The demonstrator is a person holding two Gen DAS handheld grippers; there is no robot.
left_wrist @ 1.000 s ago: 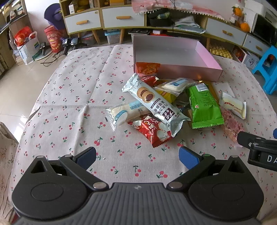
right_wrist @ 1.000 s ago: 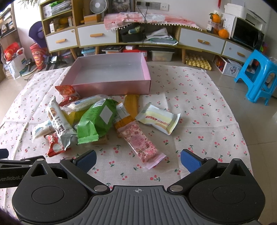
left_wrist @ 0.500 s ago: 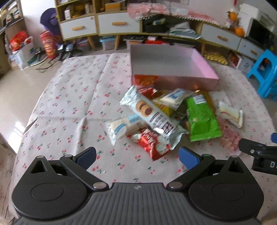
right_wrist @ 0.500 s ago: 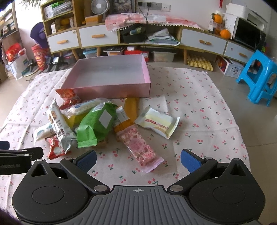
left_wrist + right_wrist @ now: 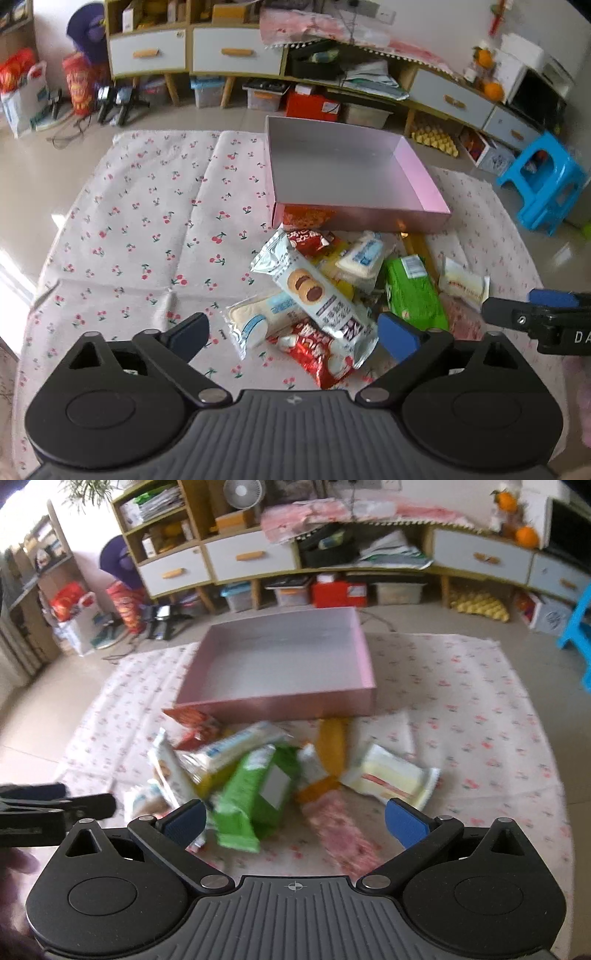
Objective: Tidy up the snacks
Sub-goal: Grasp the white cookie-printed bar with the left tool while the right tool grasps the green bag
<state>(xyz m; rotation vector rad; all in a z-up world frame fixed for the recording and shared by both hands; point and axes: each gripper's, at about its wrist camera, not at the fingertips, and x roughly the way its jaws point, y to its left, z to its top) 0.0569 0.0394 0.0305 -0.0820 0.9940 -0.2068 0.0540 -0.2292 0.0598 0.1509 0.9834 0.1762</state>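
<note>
Between the blue pads of the left gripper [image 5: 291, 334], whose jaws stand wide and have just been closing a little, nothing is held; the near end of the snack heap shows in the gap below. Nearest lies a red wrapper [image 5: 321, 356], partly under a long silver biscuit pack [image 5: 314, 293] that runs from far left to near right, with a white-and-blue bar [image 5: 255, 321] just left of it. To the right is a green packet [image 5: 413, 293], and beyond it a cream sachet [image 5: 463, 282] lies a little apart on the cherry-print cloth [image 5: 147, 229]. A second white-and-blue pack [image 5: 364, 254] rests on top of the heap's far part, and an orange-red packet [image 5: 306, 218] touches the near wall of the pink box [image 5: 369, 218], which stands open at the far side of the heap.

Over the right half of the heap the right gripper [image 5: 295, 821] also stands wide, gripping nothing. Its view is blurred. Below its gap lie the green packet and a pink flowered bar [image 5: 343, 834], with a yellow-orange pack [image 5: 332, 746] between them and the box. The cream sachet sits just beyond the right pad.

Farther off, past the cloth, a low cabinet [image 5: 236, 55] with white drawers runs along the wall, and a blue stool [image 5: 546, 181] stands at far right.
</note>
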